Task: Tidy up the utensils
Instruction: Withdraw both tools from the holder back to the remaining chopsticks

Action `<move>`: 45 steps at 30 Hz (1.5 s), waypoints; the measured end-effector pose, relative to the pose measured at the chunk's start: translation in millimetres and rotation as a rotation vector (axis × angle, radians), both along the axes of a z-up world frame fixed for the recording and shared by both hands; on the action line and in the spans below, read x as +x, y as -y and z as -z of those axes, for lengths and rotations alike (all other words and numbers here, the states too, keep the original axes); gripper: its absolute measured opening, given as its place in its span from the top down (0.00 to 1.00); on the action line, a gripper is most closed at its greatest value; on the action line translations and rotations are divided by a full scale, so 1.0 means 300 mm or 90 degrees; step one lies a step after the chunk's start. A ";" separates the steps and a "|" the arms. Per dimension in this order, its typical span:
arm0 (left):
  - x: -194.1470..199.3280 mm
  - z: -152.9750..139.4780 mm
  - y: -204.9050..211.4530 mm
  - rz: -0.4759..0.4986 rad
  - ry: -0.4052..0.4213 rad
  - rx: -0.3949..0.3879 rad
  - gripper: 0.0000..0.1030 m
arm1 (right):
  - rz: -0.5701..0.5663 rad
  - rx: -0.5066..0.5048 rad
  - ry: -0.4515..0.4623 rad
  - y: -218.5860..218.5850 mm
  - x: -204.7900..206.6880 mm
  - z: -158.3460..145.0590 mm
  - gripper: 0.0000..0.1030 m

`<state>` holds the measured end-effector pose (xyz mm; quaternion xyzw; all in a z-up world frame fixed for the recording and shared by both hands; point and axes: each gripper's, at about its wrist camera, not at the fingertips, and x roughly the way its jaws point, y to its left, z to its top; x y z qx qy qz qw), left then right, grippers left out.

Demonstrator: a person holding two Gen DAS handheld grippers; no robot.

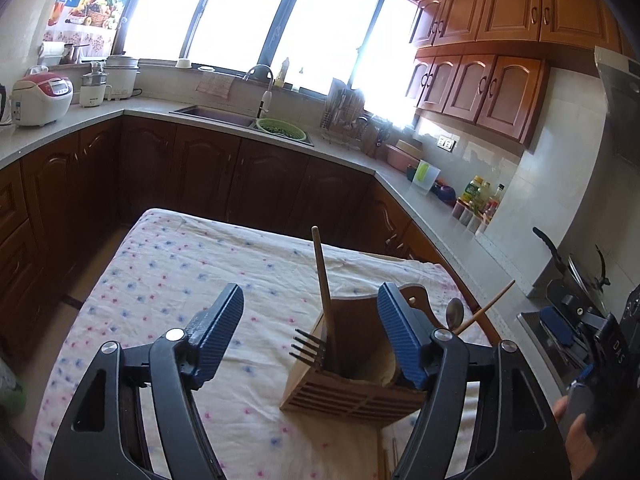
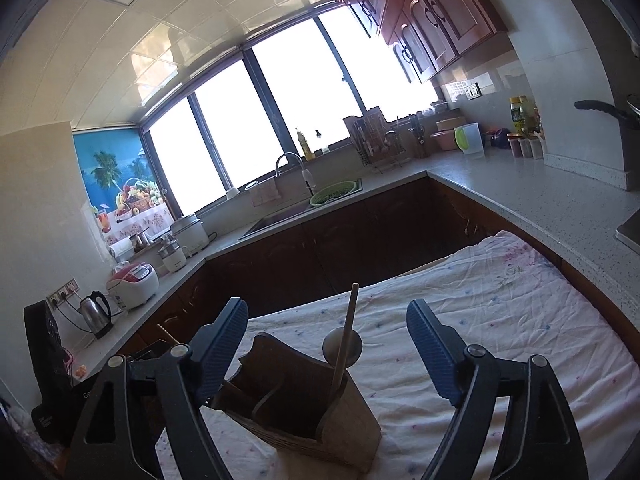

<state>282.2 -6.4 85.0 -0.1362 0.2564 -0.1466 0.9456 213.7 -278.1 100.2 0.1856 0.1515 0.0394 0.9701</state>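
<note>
Wooden utensil holder (image 1: 352,384) stands upright on the floral tablecloth (image 1: 168,272), containing a fork (image 1: 308,348) and spoon (image 2: 343,345); left gripper (image 1: 310,328) and right gripper (image 2: 328,344), jaws wide, grip nothing

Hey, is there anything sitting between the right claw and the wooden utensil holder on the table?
Nothing visible. The right claw is open, and the wooden utensil holder stands directly ahead of it on the flowered cloth, with no other item between them. A wooden stick and a spoon stand inside the holder.
</note>
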 end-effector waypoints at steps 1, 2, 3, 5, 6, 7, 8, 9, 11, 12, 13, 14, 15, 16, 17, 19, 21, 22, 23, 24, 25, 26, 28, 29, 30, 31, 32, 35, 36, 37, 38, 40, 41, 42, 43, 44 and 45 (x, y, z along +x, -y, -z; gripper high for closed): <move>-0.017 0.001 -0.011 -0.003 0.000 -0.003 0.24 | 0.001 0.001 0.002 0.001 -0.014 -0.003 0.10; -0.034 0.003 -0.021 -0.008 -0.002 -0.007 0.23 | 0.001 0.003 0.004 0.004 -0.027 -0.003 0.07; -0.049 0.007 -0.031 -0.012 -0.005 -0.012 0.21 | 0.000 0.007 0.005 0.006 -0.042 -0.001 0.06; -0.085 0.019 -0.055 -0.022 -0.010 -0.022 0.20 | -0.001 0.016 0.004 0.009 -0.069 0.007 0.04; -0.104 0.027 -0.066 -0.025 -0.014 -0.029 0.20 | -0.003 0.020 0.001 0.010 -0.082 0.013 0.04; -0.122 0.035 -0.076 -0.026 -0.019 -0.035 0.20 | -0.005 0.025 -0.002 0.011 -0.097 0.020 0.03; -0.142 0.045 -0.086 -0.027 -0.024 -0.042 0.20 | -0.007 0.030 -0.007 0.011 -0.113 0.029 0.03; -0.161 0.056 -0.092 -0.028 -0.029 -0.046 0.20 | -0.009 0.034 -0.011 0.011 -0.130 0.037 0.03; -0.196 0.078 -0.100 -0.028 -0.039 -0.047 0.20 | -0.011 0.042 -0.018 0.010 -0.166 0.062 0.02; -0.212 0.089 -0.100 -0.028 -0.044 -0.044 0.20 | -0.012 0.043 -0.023 0.008 -0.182 0.074 0.02; -0.227 0.102 -0.100 -0.027 -0.050 -0.040 0.20 | -0.014 0.043 -0.029 0.008 -0.197 0.086 0.02; -0.239 0.115 -0.097 -0.027 -0.057 -0.037 0.20 | -0.015 0.042 -0.036 0.009 -0.210 0.099 0.02; -0.251 0.128 -0.095 -0.025 -0.064 -0.034 0.20 | -0.016 0.042 -0.044 0.010 -0.222 0.112 0.02; -0.262 0.142 -0.092 -0.022 -0.071 -0.031 0.20 | -0.018 0.043 -0.051 0.012 -0.235 0.128 0.02; -0.271 0.158 -0.089 -0.020 -0.078 -0.027 0.20 | -0.019 0.044 -0.058 0.014 -0.246 0.141 0.02; -0.289 0.189 -0.079 -0.017 -0.093 -0.016 0.20 | -0.019 0.045 -0.074 0.020 -0.269 0.168 0.02; -0.306 0.222 -0.070 -0.017 -0.107 -0.004 0.20 | -0.019 0.046 -0.086 0.030 -0.291 0.195 0.02; -0.313 0.239 -0.066 -0.015 -0.116 0.002 0.20 | -0.017 0.046 -0.093 0.034 -0.307 0.212 0.02; -0.320 0.257 -0.065 -0.012 -0.126 0.006 0.20 | -0.016 0.047 -0.098 0.040 -0.319 0.225 0.02; -0.326 0.274 -0.061 -0.010 -0.134 0.010 0.20 | -0.014 0.046 -0.103 0.046 -0.333 0.240 0.02; -0.334 0.290 -0.057 -0.008 -0.141 0.014 0.20 | -0.010 0.045 -0.109 0.052 -0.344 0.253 0.02; -0.342 0.304 -0.051 -0.007 -0.148 0.019 0.20 | -0.006 0.045 -0.116 0.060 -0.357 0.268 0.02; -0.354 0.333 -0.037 -0.001 -0.163 0.031 0.20 | -0.002 0.049 -0.129 0.075 -0.378 0.295 0.02; -0.359 0.344 -0.031 0.003 -0.168 0.035 0.20 | 0.002 0.050 -0.136 0.083 -0.387 0.308 0.02; -0.365 0.352 -0.024 0.005 -0.172 0.040 0.20 | 0.005 0.052 -0.142 0.091 -0.397 0.320 0.02; -0.370 0.359 -0.017 0.009 -0.175 0.044 0.20 | 0.008 0.055 -0.148 0.099 -0.404 0.331 0.02; -0.376 0.363 -0.009 0.012 -0.176 0.049 0.20 | 0.012 0.058 -0.154 0.108 -0.413 0.342 0.02; -0.391 0.371 0.012 0.019 -0.177 0.064 0.20 | 0.023 0.073 -0.166 0.136 -0.431 0.363 0.02; -0.395 0.372 0.015 0.019 -0.179 0.066 0.20 | 0.027 0.076 -0.167 0.144 -0.437 0.366 0.02; -0.399 0.375 0.018 0.021 -0.181 0.065 0.20 | 0.031 0.077 -0.169 0.151 -0.442 0.367 0.02; -0.402 0.377 0.019 0.023 -0.184 0.064 0.20 | 0.034 0.076 -0.169 0.155 -0.447 0.370 0.02; -0.408 0.382 0.022 0.025 -0.188 0.068 0.20 | 0.038 0.071 -0.167 0.160 -0.459 0.369 0.02; -0.410 0.383 0.025 0.026 -0.189 0.072 0.20 | 0.040 0.068 -0.166 0.160 -0.464 0.367 0.02; -0.412 0.384 0.027 0.028 -0.189 0.076 0.20 | 0.040 0.065 -0.164 0.159 -0.469 0.365 0.02; -0.412 0.385 0.031 0.029 -0.190 0.080 0.20 | 0.040 0.061 -0.162 0.155 -0.471 0.364 0.02; -0.412 0.386 0.035 0.031 -0.191 0.083 0.20 | 0.039 0.055 -0.162 0.152 -0.473 0.362 0.02; -0.413 0.388 0.037 0.033 -0.191 0.085 0.20 | 0.037 0.048 -0.161 0.149 -0.473 0.362 0.02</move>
